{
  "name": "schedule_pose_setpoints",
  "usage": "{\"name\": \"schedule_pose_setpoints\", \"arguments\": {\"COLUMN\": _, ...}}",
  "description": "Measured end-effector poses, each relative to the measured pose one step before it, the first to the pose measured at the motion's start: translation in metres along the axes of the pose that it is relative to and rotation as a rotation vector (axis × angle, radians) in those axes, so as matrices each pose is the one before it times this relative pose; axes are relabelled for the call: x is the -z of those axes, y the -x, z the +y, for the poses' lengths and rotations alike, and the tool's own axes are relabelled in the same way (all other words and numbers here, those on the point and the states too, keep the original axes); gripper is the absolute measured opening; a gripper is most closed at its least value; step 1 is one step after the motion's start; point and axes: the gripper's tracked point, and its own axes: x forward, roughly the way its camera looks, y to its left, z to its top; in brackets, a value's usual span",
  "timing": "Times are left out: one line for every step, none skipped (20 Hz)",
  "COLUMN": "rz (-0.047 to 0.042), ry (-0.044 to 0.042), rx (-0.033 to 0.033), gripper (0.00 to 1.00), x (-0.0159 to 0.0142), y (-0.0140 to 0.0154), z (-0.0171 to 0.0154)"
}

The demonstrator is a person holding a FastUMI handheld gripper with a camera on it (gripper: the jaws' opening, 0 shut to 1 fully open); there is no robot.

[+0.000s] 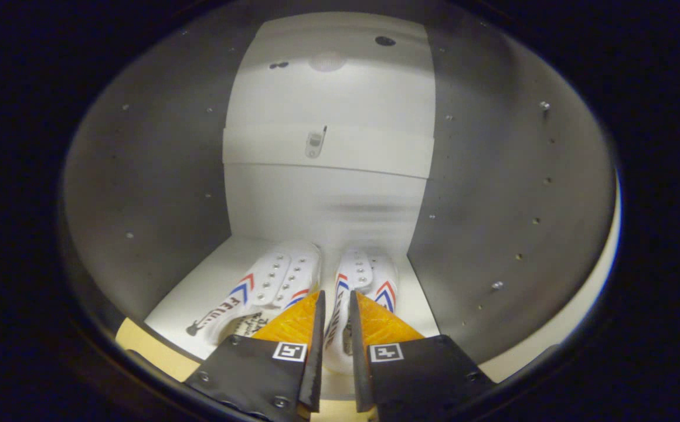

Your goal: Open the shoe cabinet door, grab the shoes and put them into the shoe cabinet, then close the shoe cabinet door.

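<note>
Cabinet [158,193]: the interior is seen from the open front. Grey side walls with small holes and screw heads are noted on both sides. A white back panel is crossed by a pale rail, on which a small metal fitting [315,143] is mounted. A white floor is seen at the bottom.

Shoes: two white shoes are placed side by side on the cabinet floor, toes toward the back panel. Red and blue chevron stripes and rows of metal eyelets are shown on each. Dark lettering is carried on the side of the left shoe [258,293].

Right shoe [363,278]: its inner side wall is caught between the two fingers, with its toe lying beyond them. The heel end is hidden by the fingers.

Gripper [336,305]: the fingers are set close together, only a narrow gap being left, and that gap is filled by the right shoe's wall. Both fingers are pressed against it. The left shoe is passed just beside the left finger [299,319].
</note>
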Motion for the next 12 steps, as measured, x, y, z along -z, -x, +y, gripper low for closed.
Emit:
{"name": "schedule_pose_setpoints", "arguments": {"rz": -0.02941, "ry": -0.01961, "rx": -0.00191, "gripper": 0.25, "x": -0.00743, "y": 0.01587, "z": 0.00442}}
{"name": "schedule_pose_setpoints", "arguments": {"rz": -0.03048, "ry": -0.02002, "rx": -0.00258, "gripper": 0.25, "x": -0.00707, "y": 0.01752, "z": 0.00539}}
{"name": "schedule_pose_setpoints", "arguments": {"rz": -0.0331, "ry": -0.01434, "rx": -0.00387, "gripper": 0.25, "x": -0.00885, "y": 0.01969, "z": 0.00631}}
{"name": "schedule_pose_setpoints", "arguments": {"rz": -0.02931, "ry": -0.01414, "rx": -0.00312, "gripper": 0.25, "x": -0.00758, "y": 0.01911, "z": 0.00767}}
{"name": "schedule_pose_setpoints", "arguments": {"rz": -0.02227, "ry": -0.01069, "rx": -0.00579, "gripper": 0.31, "x": -0.00591, "y": 0.01918, "z": 0.00783}}
{"name": "schedule_pose_setpoints", "arguments": {"rz": -0.01708, "ry": -0.01032, "rx": -0.00246, "gripper": 0.36, "x": -0.0057, "y": 0.02028, "z": 0.00725}}
{"name": "schedule_pose_setpoints", "arguments": {"rz": -0.01158, "ry": -0.00995, "rx": -0.00568, "gripper": 0.42, "x": -0.00295, "y": 0.02077, "z": 0.00799}}
{"name": "schedule_pose_setpoints", "arguments": {"rz": -0.00878, "ry": -0.00984, "rx": -0.00439, "gripper": 0.48, "x": -0.00205, "y": 0.02338, "z": 0.01012}}
{"name": "schedule_pose_setpoints", "arguments": {"rz": -0.00411, "ry": -0.0039, "rx": 0.0008, "gripper": 0.54, "x": -0.00012, "y": 0.01674, "z": 0.0055}}
{"name": "schedule_pose_setpoints", "arguments": {"rz": -0.00362, "ry": 0.0016, "rx": -0.00086, "gripper": 0.58, "x": 0.00077, "y": 0.01705, "z": 0.00717}}
{"name": "schedule_pose_setpoints", "arguments": {"rz": -0.00995, "ry": 0.00273, "rx": 0.00495, "gripper": 0.63, "x": -0.00201, "y": 0.01983, "z": 0.00631}}
{"name": "schedule_pose_setpoints", "arguments": {"rz": -0.00777, "ry": 0.00414, "rx": 0.01095, "gripper": 0.68, "x": -0.00149, "y": 0.01855, "z": 0.00412}}
